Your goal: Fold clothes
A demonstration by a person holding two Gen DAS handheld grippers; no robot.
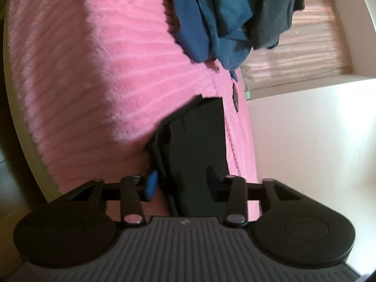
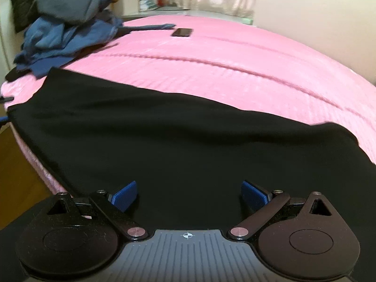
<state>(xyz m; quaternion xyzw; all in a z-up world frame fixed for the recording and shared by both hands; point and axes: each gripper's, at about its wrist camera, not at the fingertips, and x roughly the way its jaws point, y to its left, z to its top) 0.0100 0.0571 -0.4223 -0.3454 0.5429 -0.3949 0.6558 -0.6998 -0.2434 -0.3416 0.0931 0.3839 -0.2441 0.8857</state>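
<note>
A black garment [image 2: 164, 145] lies spread flat along the near edge of a pink bed [image 2: 235, 70]. My right gripper [image 2: 189, 196] is open, its blue pads [image 2: 124, 196] just above the cloth and apart. In the left wrist view the same garment [image 1: 195, 150] shows as a narrow dark strip on the bed [image 1: 94, 82]. My left gripper [image 1: 182, 185] is open and straddles the garment's edge, one blue pad [image 1: 151, 184] on each side of it.
A pile of blue and grey clothes [image 2: 68, 30] sits at the bed's far left, also in the left wrist view [image 1: 230, 16]. A black phone [image 2: 182, 32] lies on the bed beyond it. A pale wall [image 1: 317, 152] runs beside the bed.
</note>
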